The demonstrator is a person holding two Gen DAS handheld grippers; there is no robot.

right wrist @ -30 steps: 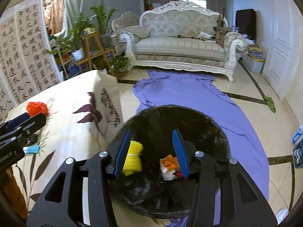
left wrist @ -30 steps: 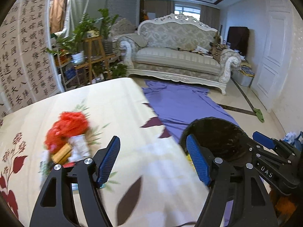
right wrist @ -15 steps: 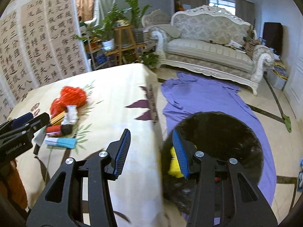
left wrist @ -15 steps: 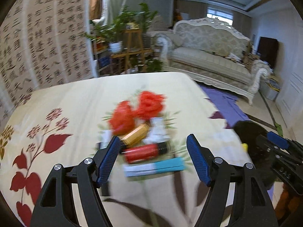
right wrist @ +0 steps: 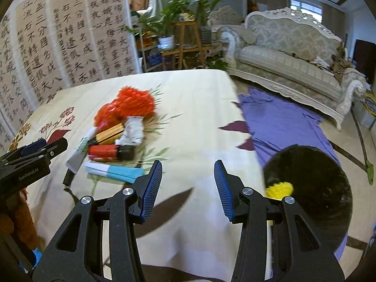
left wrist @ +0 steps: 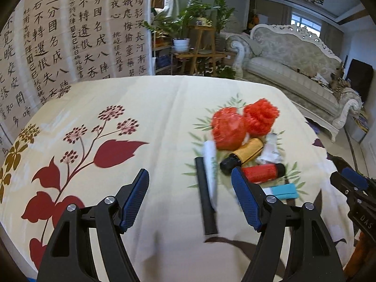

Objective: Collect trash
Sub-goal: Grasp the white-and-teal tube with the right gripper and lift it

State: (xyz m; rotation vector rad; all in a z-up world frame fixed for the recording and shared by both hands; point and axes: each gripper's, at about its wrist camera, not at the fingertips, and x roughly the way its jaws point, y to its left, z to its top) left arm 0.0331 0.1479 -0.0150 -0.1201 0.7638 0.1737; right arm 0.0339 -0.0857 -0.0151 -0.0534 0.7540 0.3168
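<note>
The left gripper [left wrist: 189, 197] hangs over the desk [left wrist: 152, 108] with its jaws wide apart and nothing between the pads. The trash pile lies ahead of these jaws and toward their right side. A black stick [left wrist: 206, 196] with a white tube [left wrist: 210, 164] lying along it runs down into the gap between the jaws, nearer the right one, touching neither pad. Just past the right jaw's tip lies a red bottle [left wrist: 263, 172] with a black cap, and beside it a yellow bottle [left wrist: 244, 155]. Farther ahead are two red net balls [left wrist: 244, 123], pressed together. A blue and white box [left wrist: 282, 191] sits just right of the right jaw.

The right gripper [right wrist: 188, 189] also holds nothing; its jaws stand partly open over bare flowered cloth. From here the pile lies ahead and to the left of the left jaw, the blue and white box being the piece nearest its tip. To the right of the right jaw, off the desk's edge and lower, stands a black bin [right wrist: 317, 192] on a purple cloth [right wrist: 282, 122]; a yellow scrubber [right wrist: 279, 189] lies inside it, just beside that jaw.
</note>
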